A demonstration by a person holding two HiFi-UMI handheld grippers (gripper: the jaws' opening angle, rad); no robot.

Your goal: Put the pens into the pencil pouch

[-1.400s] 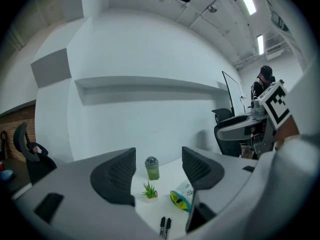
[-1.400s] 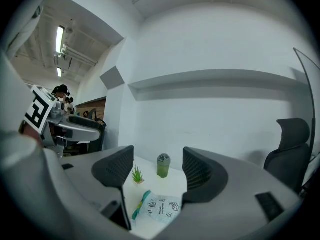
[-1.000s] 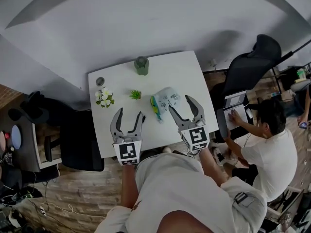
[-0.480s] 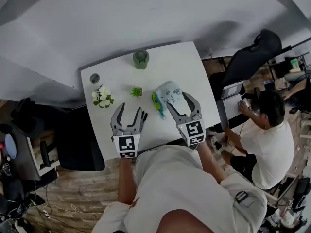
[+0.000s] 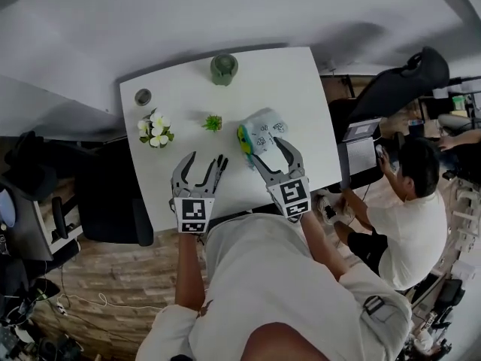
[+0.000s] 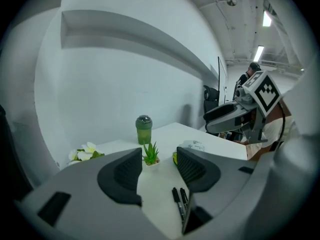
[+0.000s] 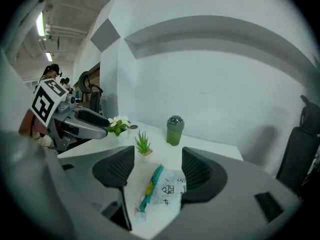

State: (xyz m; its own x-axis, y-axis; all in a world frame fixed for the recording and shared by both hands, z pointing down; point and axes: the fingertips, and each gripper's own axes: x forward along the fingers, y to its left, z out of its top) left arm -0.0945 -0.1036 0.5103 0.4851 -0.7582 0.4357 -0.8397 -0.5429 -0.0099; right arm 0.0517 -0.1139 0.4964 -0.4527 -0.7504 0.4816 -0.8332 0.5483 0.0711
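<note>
A: So, what could go wrong?
B: The left tongs (image 6: 157, 171), empty, jaws apart though they have just been closing, hang near two black pens (image 6: 179, 201) lying together on the surface (image 5: 301, 89). A pinch may catch both or roll one away.
A: And the right tongs (image 7: 157, 171)?
B: Apart, empty, over the pencil pouch (image 7: 165, 191) (mouth open or not, I cannot tell). The small plant (image 5: 213, 122) just beyond could get knocked.

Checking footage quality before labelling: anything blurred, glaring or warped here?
Head view: sharp, evenly lit, table edges bowed by the wide lens. Left gripper view: dark round vignette, ceiling lamp bright, pens clear. Right gripper view: same vignette, pouch crisp.
</note>
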